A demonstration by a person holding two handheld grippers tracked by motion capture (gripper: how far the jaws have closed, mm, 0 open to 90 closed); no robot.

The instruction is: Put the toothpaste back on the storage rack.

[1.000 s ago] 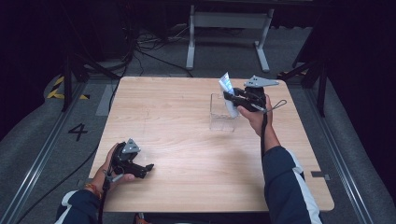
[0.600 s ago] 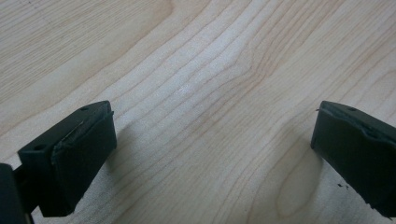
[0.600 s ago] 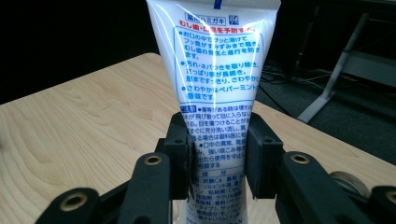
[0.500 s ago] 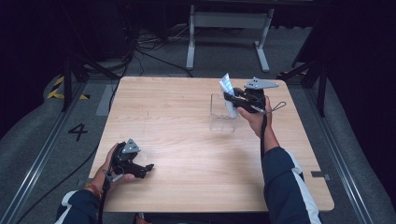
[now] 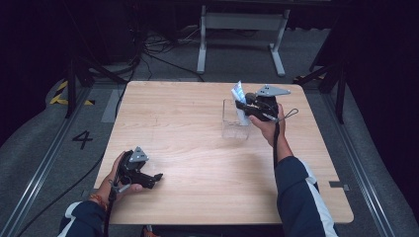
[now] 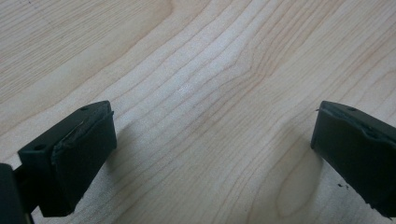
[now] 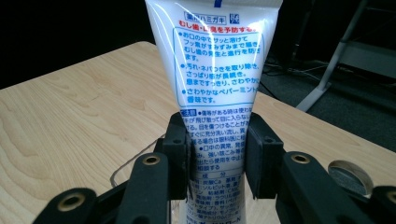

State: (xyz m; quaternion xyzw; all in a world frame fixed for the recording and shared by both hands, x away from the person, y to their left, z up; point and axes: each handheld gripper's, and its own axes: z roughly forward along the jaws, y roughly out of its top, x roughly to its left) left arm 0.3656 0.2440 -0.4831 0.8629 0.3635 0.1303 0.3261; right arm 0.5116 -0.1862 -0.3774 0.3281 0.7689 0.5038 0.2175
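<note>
Operator: Right gripper status?

Technician: Jaws clamped on the tube, pads pressing both flat sides. The tube stands upright, its lower end inside the clear box, crimped end above the box rim.

Operator: Step in hand?

Technician: By judgement, seating the tube in the box, or lifting it out; the frames do not settle which. The next move calls for a straight vertical path, keeping the tube off the box walls so the light box does not tip.

Operator: Left gripper?

Technician: Jaws wide apart, holding nothing, resting on the table well away from the box.
</note>
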